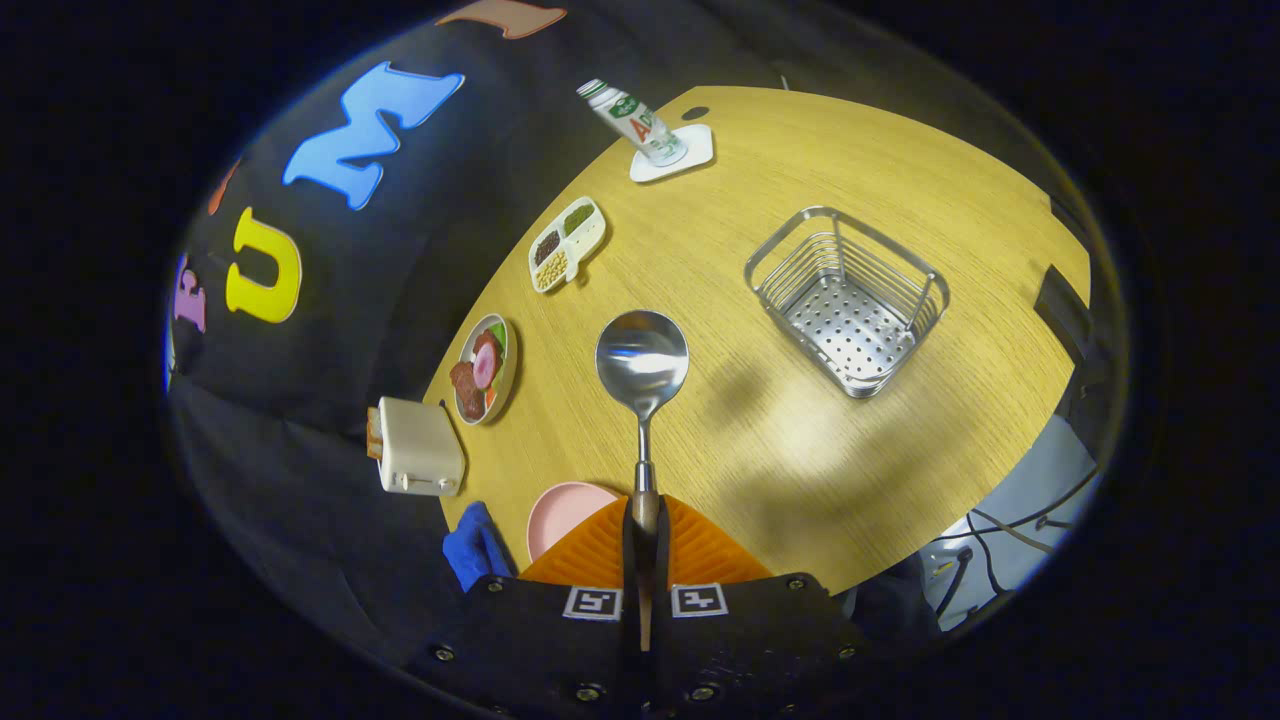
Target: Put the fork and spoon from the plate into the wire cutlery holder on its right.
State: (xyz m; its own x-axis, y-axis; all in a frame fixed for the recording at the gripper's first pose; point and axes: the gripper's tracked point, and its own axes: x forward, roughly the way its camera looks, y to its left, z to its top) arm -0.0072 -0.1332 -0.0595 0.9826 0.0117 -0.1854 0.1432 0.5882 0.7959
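My gripper (645, 515) is shut on the handle of a steel spoon (642, 365), both orange fingers (590, 550) pressing on it. The spoon points straight ahead, its bowl held in the air above the wooden table (800, 460). The wire cutlery holder (848, 300) stands beyond the fingers and to their right, its perforated bottom bare. A pink plate (562, 512) peeks out just left of the fingers, partly hidden by them. I cannot see a fork.
Left of the spoon stand a white toaster (418, 448), a plate of toy food (486, 368) and a divided tray of beans (567, 243). A tilted bottle on a white coaster (640, 125) stands at the far edge. A blue cloth (472, 545) lies by the pink plate.
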